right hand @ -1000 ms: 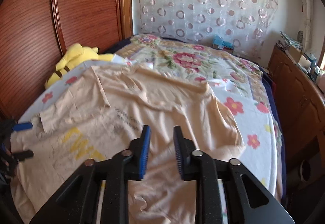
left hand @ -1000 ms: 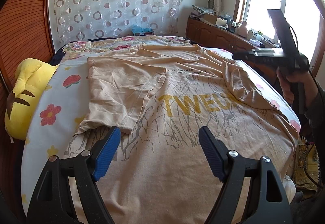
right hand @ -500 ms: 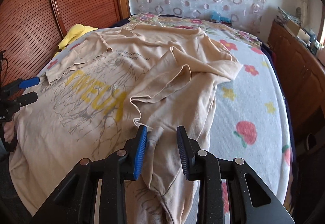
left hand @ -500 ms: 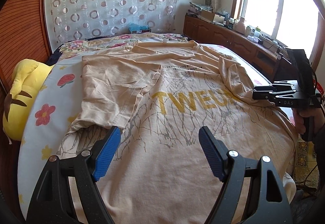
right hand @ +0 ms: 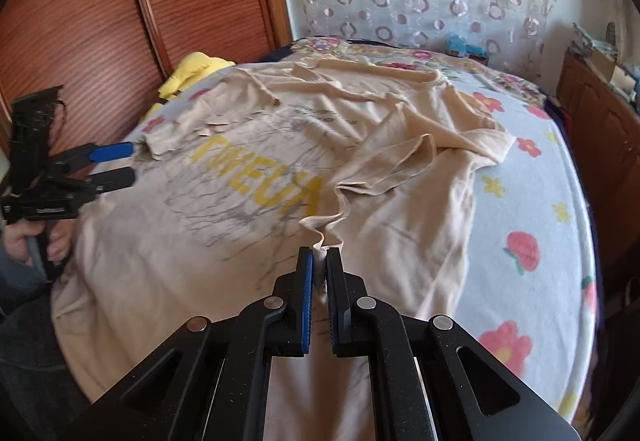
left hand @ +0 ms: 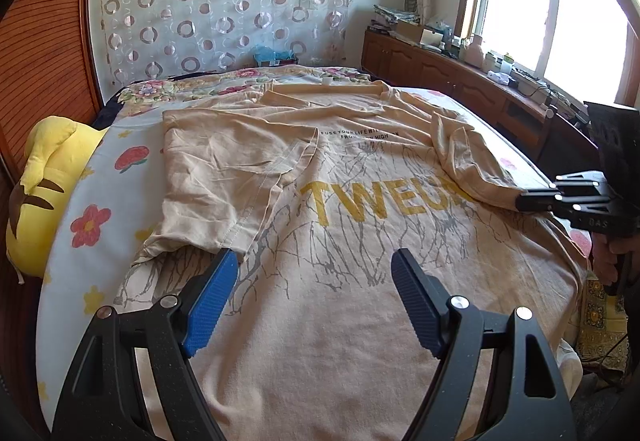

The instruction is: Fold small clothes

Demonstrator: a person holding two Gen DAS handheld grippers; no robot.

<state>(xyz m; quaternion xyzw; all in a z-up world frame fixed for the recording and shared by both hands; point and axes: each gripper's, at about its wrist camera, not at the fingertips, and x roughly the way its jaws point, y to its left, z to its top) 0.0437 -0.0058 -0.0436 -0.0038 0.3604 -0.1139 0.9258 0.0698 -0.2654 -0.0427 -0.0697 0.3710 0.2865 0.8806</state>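
A beige T-shirt (left hand: pixel 360 273) with yellow "TWEUA" lettering lies spread on the bed, also in the right wrist view (right hand: pixel 160 249). Its left sleeve is folded in over the chest. My left gripper (left hand: pixel 314 293) is open and empty, just above the shirt near the folded sleeve's hem; it shows at the left of the right wrist view (right hand: pixel 120 163). My right gripper (right hand: pixel 319 273) is shut on a fold of the shirt's right side edge, and shows at the right of the left wrist view (left hand: pixel 520 201). The right sleeve (right hand: pixel 404 161) is bunched over the body.
The bed has a floral blanket (right hand: pixel 532 225). A yellow plush toy (left hand: pixel 36 193) lies at the bed's left edge by the wooden headboard (right hand: pixel 100 21). A wooden sideboard (left hand: pixel 460 77) with clutter runs under the window. A patterned curtain (left hand: pixel 224 1) hangs behind.
My right gripper came down from above the bed to the shirt's right edge and closed on a fold of fabric. My left gripper stayed open and barely moved.
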